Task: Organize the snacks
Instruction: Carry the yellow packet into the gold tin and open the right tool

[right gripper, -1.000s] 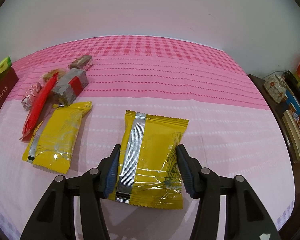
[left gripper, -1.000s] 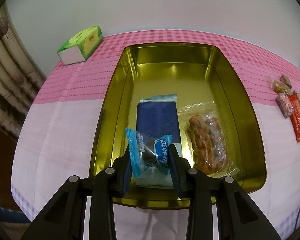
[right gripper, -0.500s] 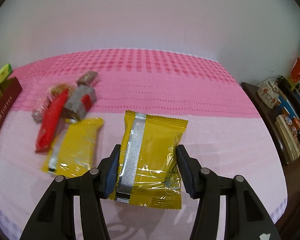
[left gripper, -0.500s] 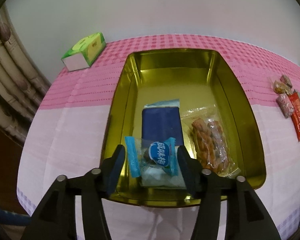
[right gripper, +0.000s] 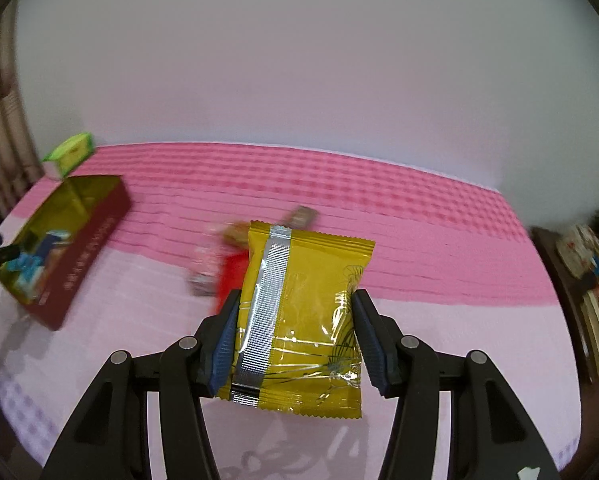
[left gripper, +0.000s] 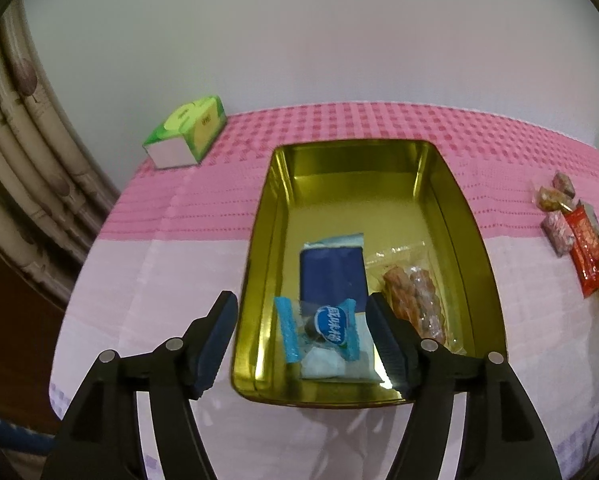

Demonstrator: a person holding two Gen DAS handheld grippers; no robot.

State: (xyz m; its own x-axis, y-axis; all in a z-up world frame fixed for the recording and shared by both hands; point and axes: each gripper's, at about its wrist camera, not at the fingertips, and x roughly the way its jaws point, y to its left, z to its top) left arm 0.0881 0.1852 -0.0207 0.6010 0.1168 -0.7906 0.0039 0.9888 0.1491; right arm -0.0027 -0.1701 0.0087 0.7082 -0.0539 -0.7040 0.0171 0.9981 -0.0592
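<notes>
A gold tin (left gripper: 475, 240) lies on the pink cloth. In it are a small blue-wrapped candy (left gripper: 323, 330), a dark blue packet (left gripper: 333, 276) and a clear bag of brown snacks (left gripper: 415, 300). My left gripper (left gripper: 303, 340) is open and empty above the tin's near end, with the candy lying below it. My right gripper (right gripper: 295, 336) is shut on a yellow snack packet (right gripper: 299, 320) and holds it above the table. The tin (right gripper: 95, 236) shows at the left of the right wrist view.
A green tissue box (left gripper: 187, 132) stands at the far left corner, also in the right wrist view (right gripper: 69, 154). Loose snacks (left gripper: 579, 240) lie right of the tin; they show blurred behind the yellow packet (right gripper: 227, 268). A shelf with items (right gripper: 595, 280) stands past the table's right edge.
My left gripper opened and let the blue candy drop into the tin, then drew back and up. My right gripper lifted the yellow packet and swung left toward the tin.
</notes>
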